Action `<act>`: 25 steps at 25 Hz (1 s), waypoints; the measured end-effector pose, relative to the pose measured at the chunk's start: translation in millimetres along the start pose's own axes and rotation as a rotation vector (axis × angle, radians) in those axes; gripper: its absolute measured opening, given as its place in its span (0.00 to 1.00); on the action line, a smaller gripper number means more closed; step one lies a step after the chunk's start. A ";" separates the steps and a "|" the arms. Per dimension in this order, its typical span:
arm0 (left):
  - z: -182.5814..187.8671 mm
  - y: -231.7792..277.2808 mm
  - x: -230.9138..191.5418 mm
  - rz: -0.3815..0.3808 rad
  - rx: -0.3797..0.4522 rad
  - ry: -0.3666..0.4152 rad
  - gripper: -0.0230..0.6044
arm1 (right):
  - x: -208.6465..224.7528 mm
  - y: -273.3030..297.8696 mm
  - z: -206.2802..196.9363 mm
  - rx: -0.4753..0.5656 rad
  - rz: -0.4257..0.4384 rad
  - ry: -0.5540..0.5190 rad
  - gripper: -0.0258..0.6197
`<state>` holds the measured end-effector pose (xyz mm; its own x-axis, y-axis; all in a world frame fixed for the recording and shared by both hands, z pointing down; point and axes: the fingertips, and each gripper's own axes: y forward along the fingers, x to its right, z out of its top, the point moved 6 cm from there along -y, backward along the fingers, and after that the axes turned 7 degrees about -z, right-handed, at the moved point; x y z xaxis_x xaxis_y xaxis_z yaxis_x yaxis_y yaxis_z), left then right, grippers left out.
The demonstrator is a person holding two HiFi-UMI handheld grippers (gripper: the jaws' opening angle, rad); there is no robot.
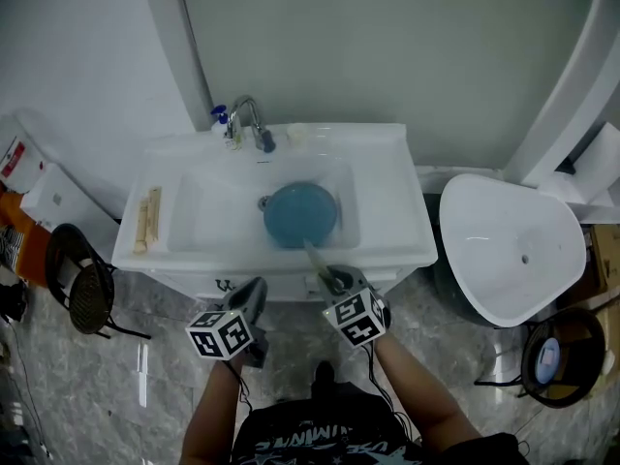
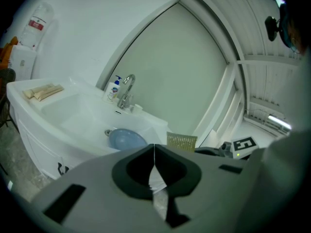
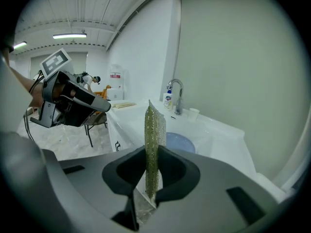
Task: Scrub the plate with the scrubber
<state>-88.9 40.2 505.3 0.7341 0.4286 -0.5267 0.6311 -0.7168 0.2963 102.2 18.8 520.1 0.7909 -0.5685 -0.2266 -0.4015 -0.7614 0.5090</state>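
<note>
- The right gripper (image 3: 151, 154) is pinching a thin yellow-green mesh scrubber (image 3: 153, 130) edge-on between its jaws. Most of the pad is sticking out past the tips, and I'm guessing that's so the free end can be laid flat on the dish.
- The left gripper (image 2: 154, 149) is carrying nothing. Its jaws are pressed together with only air between them, and it's hovering just beside the right one.
- The round blue plate (image 1: 300, 214) is lying in the basin of the white sink (image 1: 194, 211), next to the drain and below the chrome tap (image 1: 247, 116). It makes sense to scrub it in there, since any water or suds are going straight down the drain.
- Both grippers are hanging at the front edge of the sink, tilted down toward the basin. The scrubber's tip is reaching over the front rim and pointing at the plate, but nothing is touching the plate yet.
- My read is that the actual scrubbing isn't happening yet. The pad needs to come down onto the blue surface first.
- One worry is that the plate is sitting loose in a smooth basin, so it's probably going to skate around under pressure. The empty left gripper looks handy for pinning the rim.
</note>
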 end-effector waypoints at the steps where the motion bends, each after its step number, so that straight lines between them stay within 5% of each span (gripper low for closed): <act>1: -1.0 -4.5 -0.3 -0.003 0.000 0.000 0.07 | -2.5 -2.3 1.0 -0.001 -0.006 0.004 0.15; 25: -38.7 -120.6 16.3 -0.142 -0.045 0.041 0.07 | -109.2 -95.7 7.3 0.002 -0.150 0.074 0.15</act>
<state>-143.4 154.9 491.8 0.6455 0.5471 -0.5329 0.7395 -0.6223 0.2569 50.9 151.5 490.1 0.8736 -0.4243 -0.2383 -0.2775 -0.8366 0.4723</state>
